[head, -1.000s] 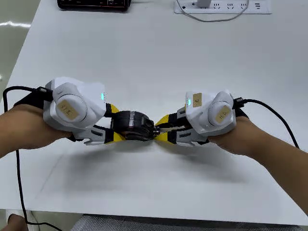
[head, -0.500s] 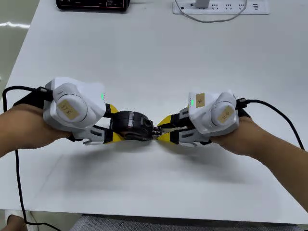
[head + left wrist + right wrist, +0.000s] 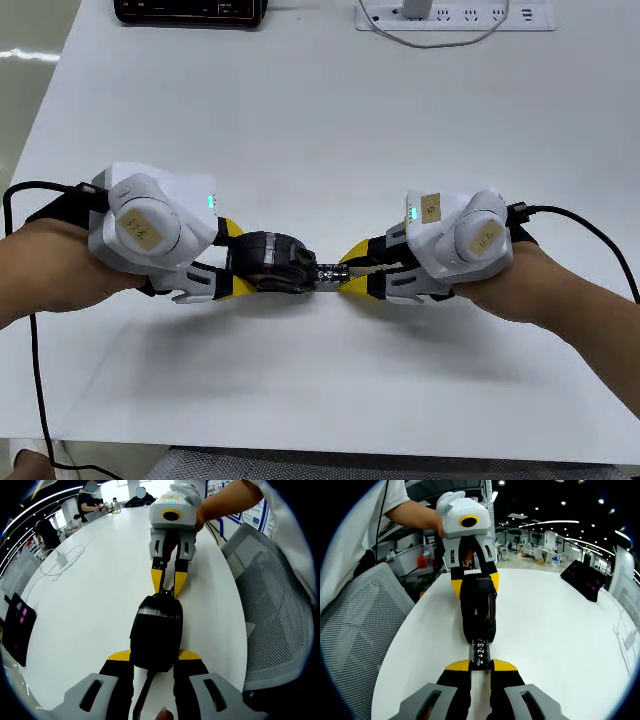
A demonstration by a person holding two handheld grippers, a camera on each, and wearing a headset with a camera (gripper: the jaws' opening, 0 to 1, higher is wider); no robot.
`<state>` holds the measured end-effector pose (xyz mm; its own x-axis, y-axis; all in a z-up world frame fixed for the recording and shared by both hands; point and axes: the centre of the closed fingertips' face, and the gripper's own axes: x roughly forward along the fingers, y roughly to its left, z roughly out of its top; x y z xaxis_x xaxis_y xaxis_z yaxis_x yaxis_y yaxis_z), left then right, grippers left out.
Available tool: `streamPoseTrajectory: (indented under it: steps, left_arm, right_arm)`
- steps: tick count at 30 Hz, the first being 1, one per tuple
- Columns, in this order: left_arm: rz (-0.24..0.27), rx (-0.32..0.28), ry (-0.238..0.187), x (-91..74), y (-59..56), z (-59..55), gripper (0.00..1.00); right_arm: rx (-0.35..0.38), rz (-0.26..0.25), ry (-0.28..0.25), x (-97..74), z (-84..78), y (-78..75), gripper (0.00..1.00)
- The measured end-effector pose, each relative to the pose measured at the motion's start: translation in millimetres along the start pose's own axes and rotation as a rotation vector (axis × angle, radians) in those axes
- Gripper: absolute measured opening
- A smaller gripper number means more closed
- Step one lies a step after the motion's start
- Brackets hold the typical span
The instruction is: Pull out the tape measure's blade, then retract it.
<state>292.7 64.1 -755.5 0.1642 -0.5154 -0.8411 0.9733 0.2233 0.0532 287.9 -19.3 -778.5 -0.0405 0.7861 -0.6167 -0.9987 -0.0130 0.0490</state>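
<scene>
A black tape measure [image 3: 272, 262] lies on the white table [image 3: 330, 130], and my left gripper [image 3: 238, 258] is shut on its case from the left. My right gripper [image 3: 352, 272] faces it from the right, shut on the blade's tip. A short stretch of blade [image 3: 330, 272] with printed numbers spans the gap between case and right jaws. The left gripper view looks along the case [image 3: 156, 632] held in my left gripper [image 3: 155, 655] towards the right gripper [image 3: 170, 582]. From the right gripper view, the blade [image 3: 481, 652] runs from my right gripper [image 3: 481, 666] into the case [image 3: 478, 607].
A white power strip [image 3: 455, 14] with a cable lies at the table's far edge, and a dark device [image 3: 190, 10] sits at the back left. The table's front edge runs just below both hands. A grey mesh chair [image 3: 272, 605] stands beside the table.
My right gripper has moved to the right, away from the case, drawing a short length of blade out. The left gripper and the case have stayed in place.
</scene>
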Motion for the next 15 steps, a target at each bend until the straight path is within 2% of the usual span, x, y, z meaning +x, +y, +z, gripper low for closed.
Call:
streamPoseTrajectory:
  steps: [15]
  left_arm:
    - [0.003,-0.004,0.004,-0.5,-0.7,0.6,0.25]
  right_arm:
    - [-0.008,-0.01,0.015,-10.1,-7.3,-0.4,0.1]
